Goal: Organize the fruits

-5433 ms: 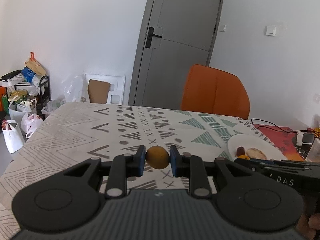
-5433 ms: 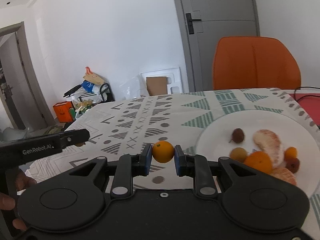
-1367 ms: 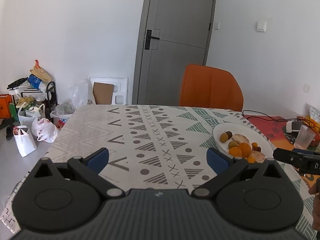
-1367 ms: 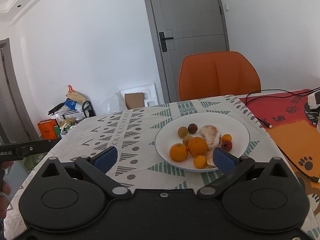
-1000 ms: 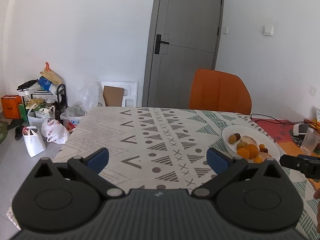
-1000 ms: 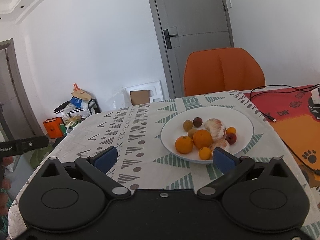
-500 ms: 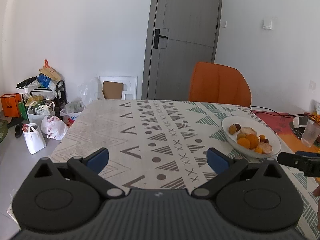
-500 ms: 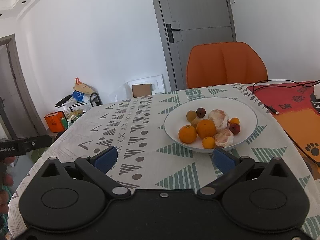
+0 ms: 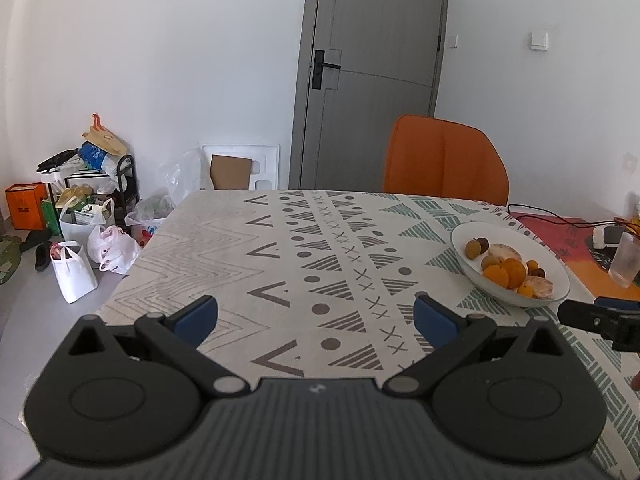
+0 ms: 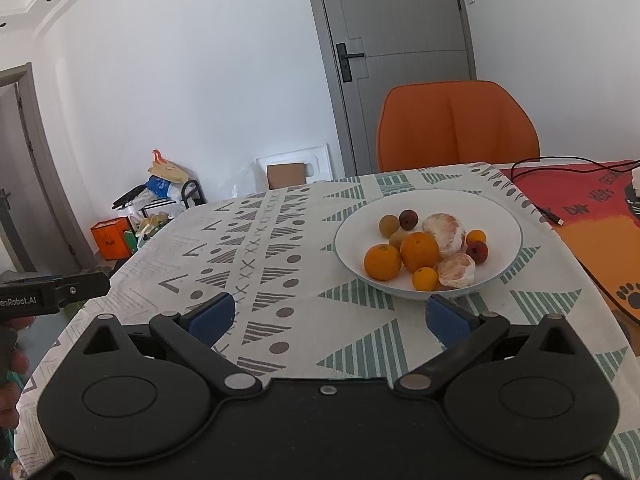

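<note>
A white plate [image 10: 500, 216] on the patterned tablecloth holds several fruits: oranges [image 10: 419, 251], peeled citrus [image 10: 445, 229], small brown and red fruits. It also shows in the left wrist view [image 9: 558, 276] at the right. My right gripper [image 10: 328, 316] is open and empty, held above the cloth just in front of the plate. My left gripper [image 9: 316, 316] is open and empty over the bare cloth, left of the plate. Each gripper's tip shows at the edge of the other's view.
An orange chair [image 10: 456, 124] stands behind the table before a grey door [image 9: 372, 80]. A red mat with cables [image 10: 592, 200] lies to the right, with a clear cup [image 9: 624, 260]. Bags and clutter [image 9: 80, 216] sit on the floor at left.
Earlier each gripper held a small orange fruit; both are now open and empty, and the fruits lie on the plate. Over the last second both grippers have shifted only slightly.
</note>
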{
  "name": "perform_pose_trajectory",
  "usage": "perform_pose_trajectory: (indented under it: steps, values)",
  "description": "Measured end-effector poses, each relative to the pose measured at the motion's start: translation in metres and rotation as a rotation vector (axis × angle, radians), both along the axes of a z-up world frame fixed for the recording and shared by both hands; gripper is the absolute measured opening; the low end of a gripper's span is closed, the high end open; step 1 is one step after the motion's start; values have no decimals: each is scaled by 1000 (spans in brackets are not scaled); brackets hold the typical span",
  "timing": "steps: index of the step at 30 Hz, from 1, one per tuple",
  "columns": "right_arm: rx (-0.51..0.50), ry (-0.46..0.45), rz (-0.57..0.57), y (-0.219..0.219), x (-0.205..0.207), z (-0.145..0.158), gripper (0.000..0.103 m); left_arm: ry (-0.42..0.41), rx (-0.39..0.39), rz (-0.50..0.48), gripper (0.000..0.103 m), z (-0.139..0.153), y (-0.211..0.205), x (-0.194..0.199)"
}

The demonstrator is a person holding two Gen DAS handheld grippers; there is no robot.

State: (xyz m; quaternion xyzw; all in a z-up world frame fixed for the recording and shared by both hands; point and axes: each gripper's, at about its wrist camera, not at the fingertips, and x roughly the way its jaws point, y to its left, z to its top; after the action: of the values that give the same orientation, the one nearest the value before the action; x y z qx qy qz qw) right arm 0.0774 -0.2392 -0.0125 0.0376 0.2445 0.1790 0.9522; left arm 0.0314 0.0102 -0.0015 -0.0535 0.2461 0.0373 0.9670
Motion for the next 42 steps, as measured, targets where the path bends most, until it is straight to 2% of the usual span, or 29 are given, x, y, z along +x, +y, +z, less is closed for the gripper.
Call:
perform_pose_trajectory:
  steps: [42]
  values:
    - [-7,4,-5,3,0,-3,103,28,8,0,103,-1,-1,0]
